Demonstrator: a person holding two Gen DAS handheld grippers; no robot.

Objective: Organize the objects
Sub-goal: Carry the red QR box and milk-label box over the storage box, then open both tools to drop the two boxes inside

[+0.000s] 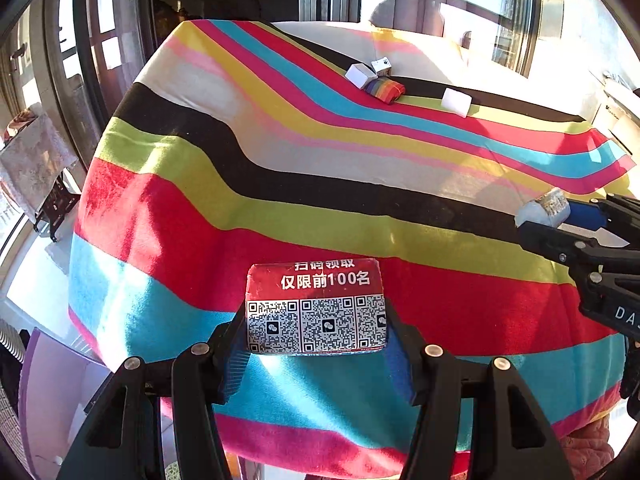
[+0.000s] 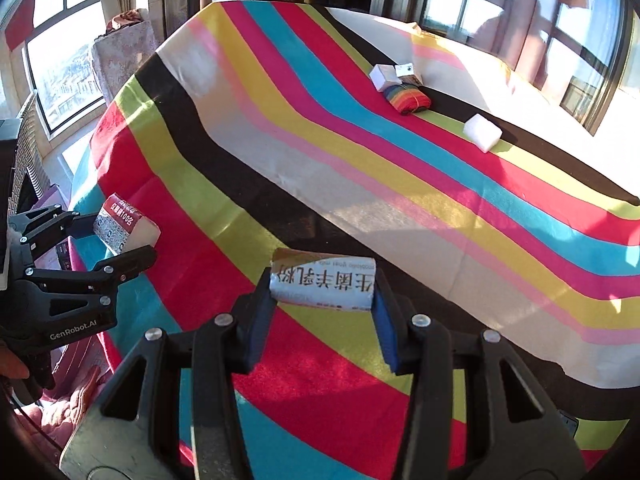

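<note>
Left gripper (image 1: 316,344) clamped on red packet with QR codes (image 1: 316,308), pads pressed to both ends, held above near edge of striped cloth (image 1: 280,168). Right gripper (image 2: 322,304) likewise closed partway on pale blue packet with printed characters (image 2: 323,282), lifted clear of cloth. Far right on cloth: white box (image 2: 384,77), small printed box (image 2: 408,73), rainbow bundle (image 2: 408,98) touching together; white block (image 2: 482,132) lying apart.

Red packet (image 1: 316,306): "仅限前100名" (QR codes beneath). Left claw (image 2: 132,236) body: "GenRobot.AI". Pale packet (image 2: 323,282): Chinese print, inverted.
</note>
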